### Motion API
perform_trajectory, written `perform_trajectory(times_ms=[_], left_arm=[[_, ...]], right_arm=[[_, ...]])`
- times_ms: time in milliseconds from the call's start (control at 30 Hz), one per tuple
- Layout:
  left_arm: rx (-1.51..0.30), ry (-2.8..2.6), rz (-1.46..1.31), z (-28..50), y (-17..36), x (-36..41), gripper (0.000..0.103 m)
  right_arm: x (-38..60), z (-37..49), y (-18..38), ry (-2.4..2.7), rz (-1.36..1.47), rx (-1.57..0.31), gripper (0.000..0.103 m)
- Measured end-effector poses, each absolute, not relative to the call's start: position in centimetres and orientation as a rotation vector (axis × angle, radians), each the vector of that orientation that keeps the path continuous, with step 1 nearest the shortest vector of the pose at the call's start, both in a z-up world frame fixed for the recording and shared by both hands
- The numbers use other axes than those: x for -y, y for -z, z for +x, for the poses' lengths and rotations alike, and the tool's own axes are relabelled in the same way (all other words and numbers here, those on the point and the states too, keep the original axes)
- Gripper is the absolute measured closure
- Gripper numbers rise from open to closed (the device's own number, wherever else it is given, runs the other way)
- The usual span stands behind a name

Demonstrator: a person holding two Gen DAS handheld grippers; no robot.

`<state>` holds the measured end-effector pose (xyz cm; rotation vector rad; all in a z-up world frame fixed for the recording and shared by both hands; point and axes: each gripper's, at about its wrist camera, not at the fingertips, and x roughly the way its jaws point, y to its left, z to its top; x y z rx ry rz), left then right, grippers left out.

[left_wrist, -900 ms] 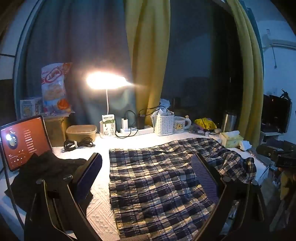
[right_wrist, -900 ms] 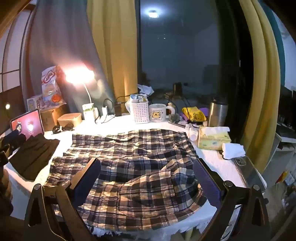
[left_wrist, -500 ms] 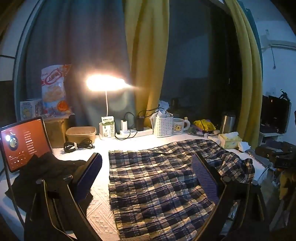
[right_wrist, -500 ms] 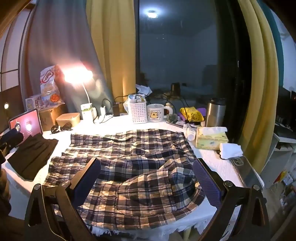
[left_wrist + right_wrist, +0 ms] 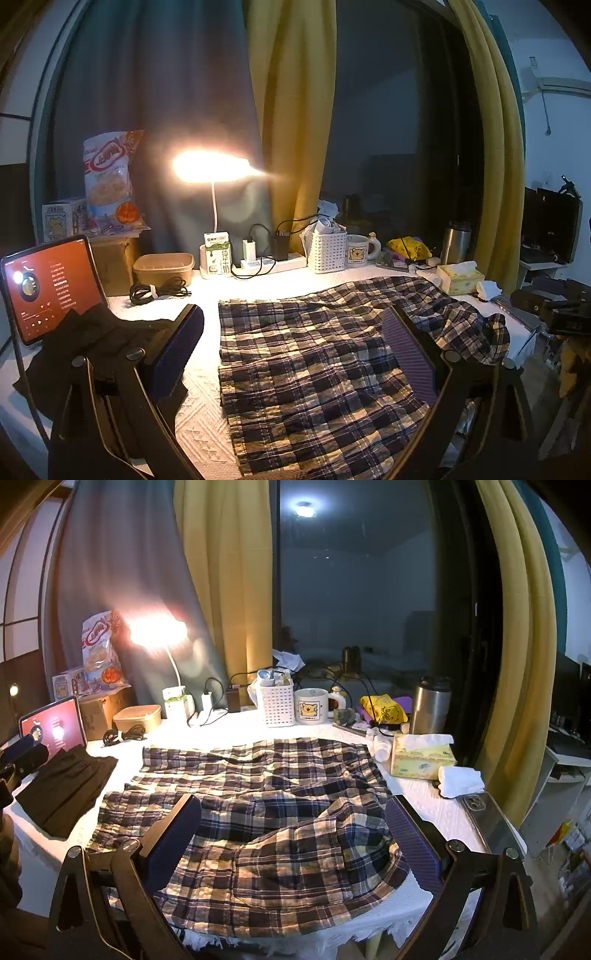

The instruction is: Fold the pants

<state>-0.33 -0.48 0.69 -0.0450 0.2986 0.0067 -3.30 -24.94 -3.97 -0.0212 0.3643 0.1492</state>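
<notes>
Plaid pants point(image 5: 317, 354) lie spread flat on the white table cover point(image 5: 199, 424), leg ends at the left, waist at the right. In the right wrist view the pants point(image 5: 258, 812) show a rumpled fold near the waist. My left gripper point(image 5: 291, 343) is open and empty, hovering above the leg ends at the table's near left. My right gripper point(image 5: 291, 827) is open and empty, above the waist end near the front edge. Neither touches the cloth.
A black folded garment point(image 5: 92, 343) lies left of the pants, with a lit tablet point(image 5: 48, 288) behind it. Along the back stand a lamp point(image 5: 210, 170), a milk carton point(image 5: 218, 254), a white basket point(image 5: 277, 701), a mug point(image 5: 312, 710), a steel flask point(image 5: 430, 705) and a tissue box point(image 5: 421, 757). A phone point(image 5: 487, 819) lies near the right edge.
Both grippers have drawn back and up slightly, so the table sits a little lower in both views. The pants have not moved. Both grippers stay open.
</notes>
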Motion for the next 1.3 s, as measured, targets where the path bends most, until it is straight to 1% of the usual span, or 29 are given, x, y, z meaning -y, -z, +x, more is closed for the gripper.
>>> perform_trajectory(times_ms=[1300], left_arm=[[-0.296, -0.012, -0.036, -0.59, -0.57, 0.75, 0.006]], right_arm=[[24.59, -3.30, 3.97, -0.148, -0.025, -0.362, 0.002]])
